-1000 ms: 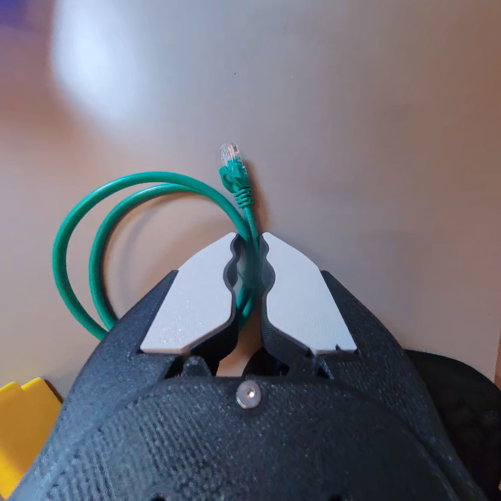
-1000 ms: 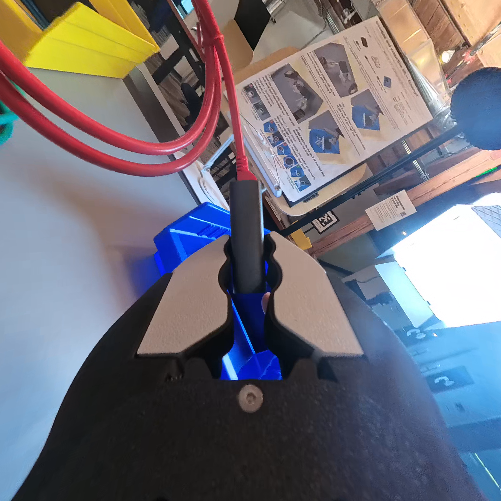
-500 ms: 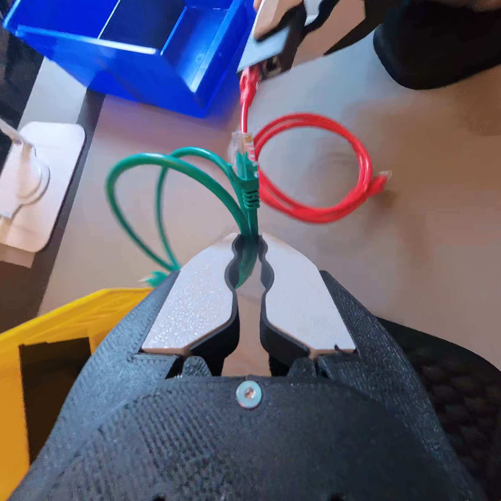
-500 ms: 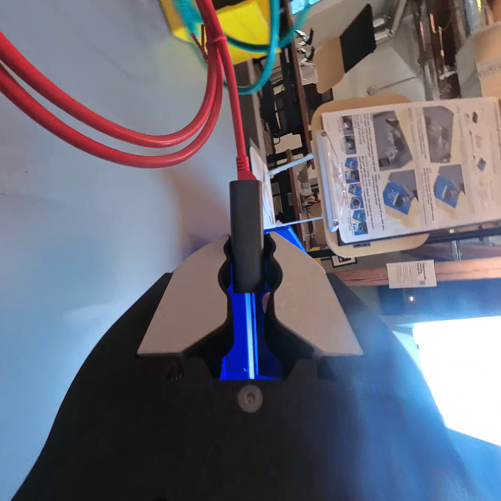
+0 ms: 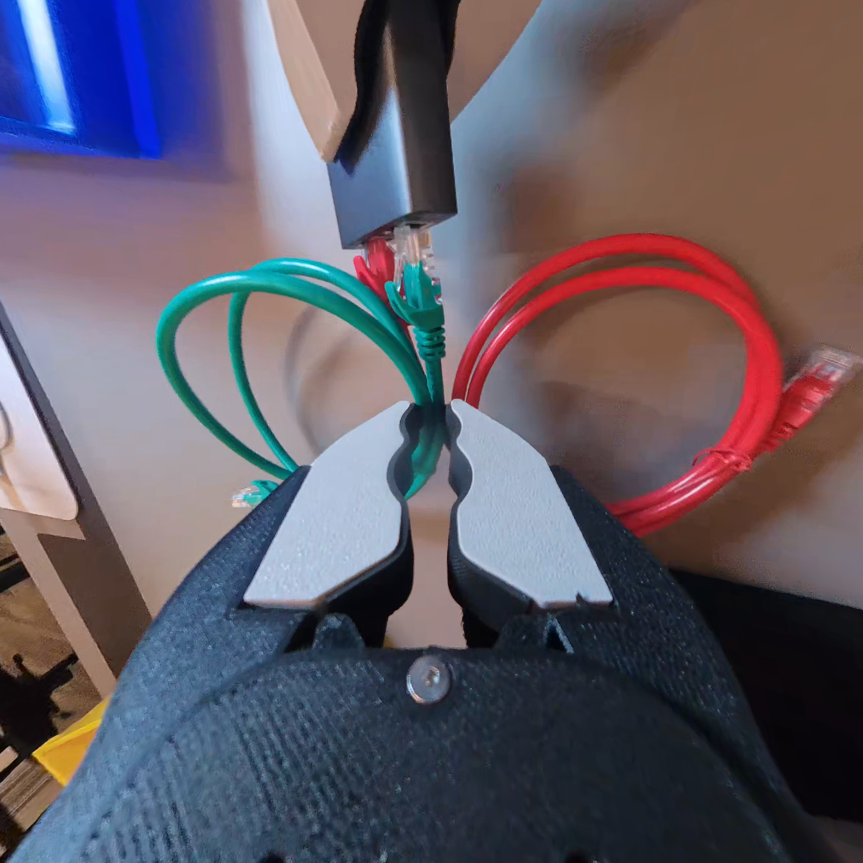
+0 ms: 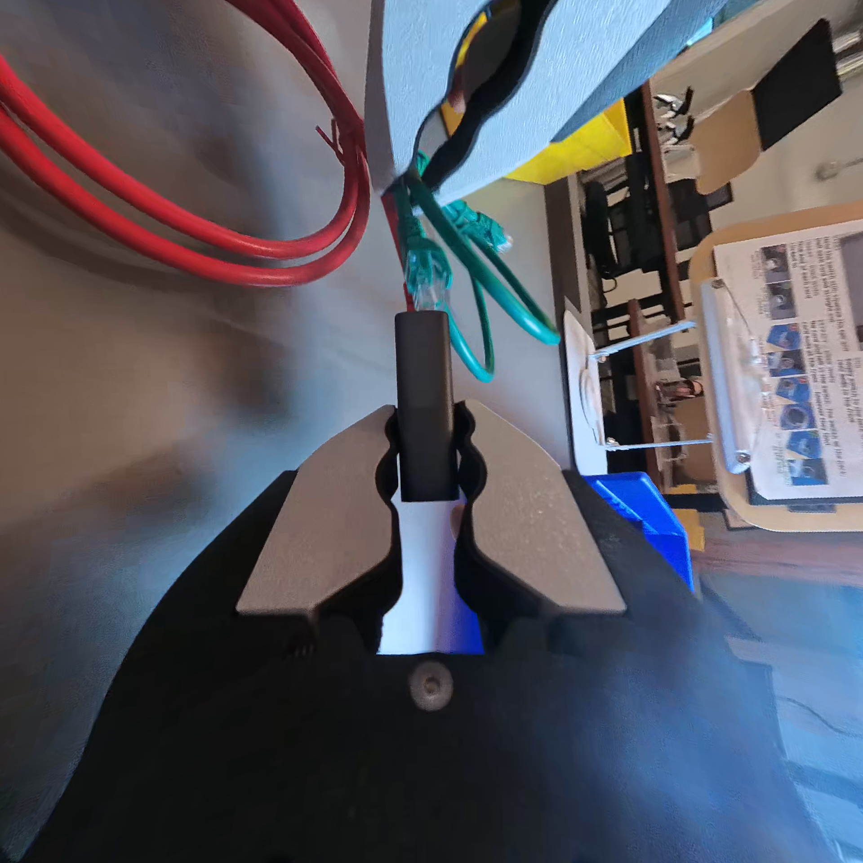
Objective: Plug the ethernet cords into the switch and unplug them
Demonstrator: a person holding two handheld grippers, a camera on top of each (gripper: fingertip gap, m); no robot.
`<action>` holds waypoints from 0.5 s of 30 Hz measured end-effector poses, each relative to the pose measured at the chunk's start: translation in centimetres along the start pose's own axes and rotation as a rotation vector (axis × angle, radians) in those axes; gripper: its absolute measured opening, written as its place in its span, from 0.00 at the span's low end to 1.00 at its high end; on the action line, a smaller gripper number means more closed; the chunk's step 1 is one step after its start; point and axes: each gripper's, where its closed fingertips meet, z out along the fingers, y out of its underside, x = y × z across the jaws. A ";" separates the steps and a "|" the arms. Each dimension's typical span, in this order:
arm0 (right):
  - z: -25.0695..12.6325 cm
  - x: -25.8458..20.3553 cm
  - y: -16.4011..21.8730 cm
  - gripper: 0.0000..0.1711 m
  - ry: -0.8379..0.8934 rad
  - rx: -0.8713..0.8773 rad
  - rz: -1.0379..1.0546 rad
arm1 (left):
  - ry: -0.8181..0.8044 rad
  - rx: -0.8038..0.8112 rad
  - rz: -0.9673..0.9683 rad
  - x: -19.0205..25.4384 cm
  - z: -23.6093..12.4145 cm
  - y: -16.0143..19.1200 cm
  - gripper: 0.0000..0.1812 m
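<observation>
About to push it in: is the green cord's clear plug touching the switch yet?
Cannot tell. In the left wrist view the green cord's plug tip meets the switch port edge, but blur hides any gap; the right wrist view shows the same overlap.

right gripper point(image 6: 426, 415) clamping switch point(image 6: 424, 401); green plug point(image 6: 426, 275) touching

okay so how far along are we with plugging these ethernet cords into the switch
Done: the red cord already has one end in the switch, which the right gripper holds. In hand: the left gripper has the green cord with its plug at the ports, not visibly seated. Left: seating it, then unplugging both.
</observation>
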 end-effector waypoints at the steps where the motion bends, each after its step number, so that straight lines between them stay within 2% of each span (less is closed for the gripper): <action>1: 0.1 -0.3 -0.2 0.13 -0.017 0.008 -0.001 | 0.013 -0.036 0.012 0.3 0.3 0.2 0.06; 4: 0.4 -1.1 -0.4 0.13 -0.044 -0.003 -0.040 | 0.074 -0.103 0.036 0.9 1.1 0.8 0.06; 8: 0.4 -1.5 -0.5 0.13 -0.067 0.003 -0.025 | 0.072 -0.157 0.058 0.6 1.5 0.9 0.06; 15: 0.4 -1.9 -0.5 0.13 -0.070 0.005 -0.044 | 0.154 -0.101 0.033 1.5 0.7 0.1 0.05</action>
